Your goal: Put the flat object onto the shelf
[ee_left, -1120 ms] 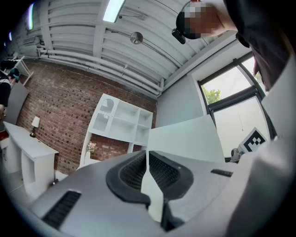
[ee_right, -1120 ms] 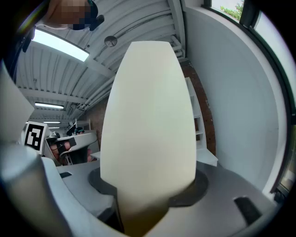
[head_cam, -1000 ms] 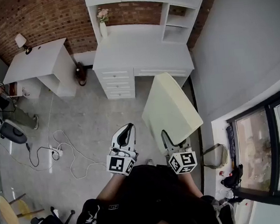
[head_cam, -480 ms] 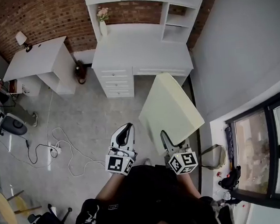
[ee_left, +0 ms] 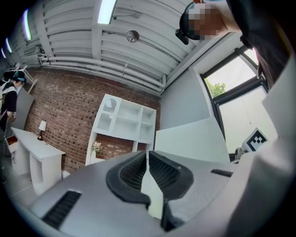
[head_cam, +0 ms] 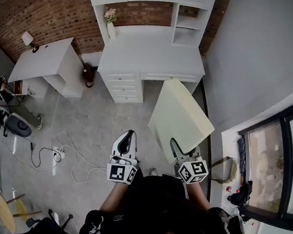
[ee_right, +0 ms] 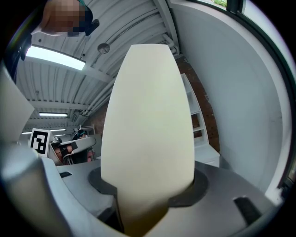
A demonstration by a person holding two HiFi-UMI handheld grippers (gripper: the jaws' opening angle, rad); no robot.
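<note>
The flat object is a cream foam slab (head_cam: 179, 117), held off the floor and tilted towards the white desk. My right gripper (head_cam: 176, 147) is shut on its near edge. In the right gripper view the slab (ee_right: 148, 115) fills the middle, with both pads pressed on it at my right gripper (ee_right: 148, 183). My left gripper (head_cam: 129, 137) hangs to the left of the slab, apart from it. It is shut with nothing between its pads (ee_left: 159, 169). The white shelf unit (head_cam: 180, 4) stands on the desk (head_cam: 148, 50) ahead and shows as open cubbies (ee_left: 122, 120).
A white side table (head_cam: 42, 59) with a lamp stands to the left of the desk. A vase of flowers (head_cam: 110, 23) sits on the desk. Cables (head_cam: 63, 157) trail over the grey floor, and a chair (head_cam: 14, 125) is at far left. A grey wall and a window (head_cam: 278, 168) close the right side.
Both grippers sit slightly lower in the head view and the room has shifted a little. The slab stays in the right gripper at about the same tilt.
</note>
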